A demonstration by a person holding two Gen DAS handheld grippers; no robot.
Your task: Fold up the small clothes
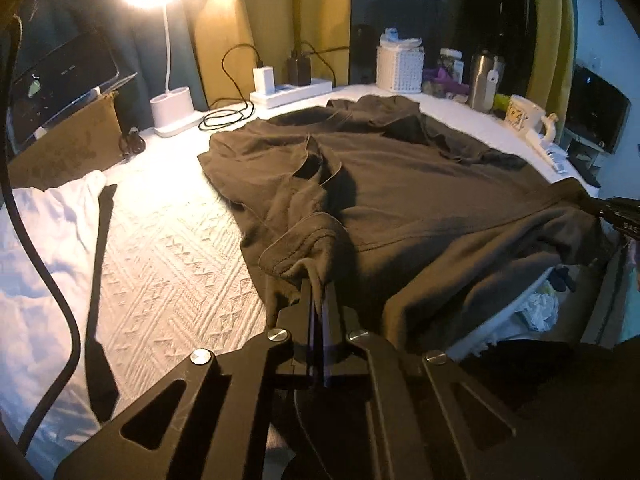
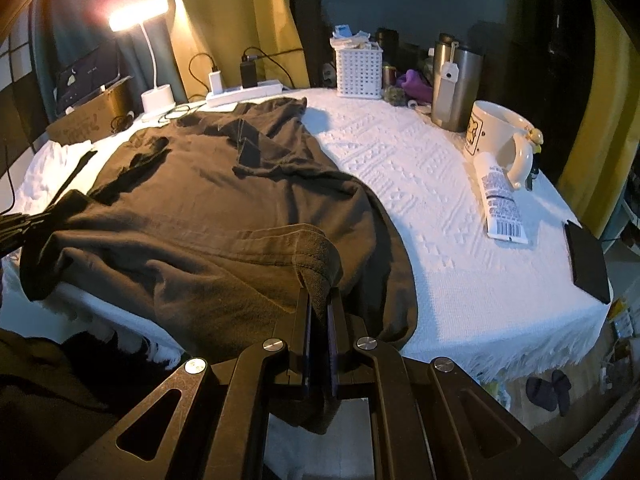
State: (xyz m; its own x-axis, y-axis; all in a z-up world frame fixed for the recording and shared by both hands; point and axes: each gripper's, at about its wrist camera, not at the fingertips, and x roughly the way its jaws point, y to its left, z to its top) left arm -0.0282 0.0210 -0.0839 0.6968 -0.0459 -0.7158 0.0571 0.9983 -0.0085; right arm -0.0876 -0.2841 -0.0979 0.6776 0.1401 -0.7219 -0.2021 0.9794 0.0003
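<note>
At the table's near edge, both left gripper [image 1: 318,292] and right gripper [image 2: 319,300] clamped on the brown shirt's [image 1: 400,200] hem corners, thin bites likely slipping if pulled unevenly.

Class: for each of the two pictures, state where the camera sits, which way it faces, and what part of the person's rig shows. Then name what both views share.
Left wrist view: sits on the left tongs, looking forward and down over the table; its own tongs are shut on the brown shirt's near hem.
Right wrist view: sits on the right tongs, facing likewise; its tongs are shut on the shirt's near hem.
Shared: the shirt, desk lamp, white basket, mug, white tablecloth.
</note>
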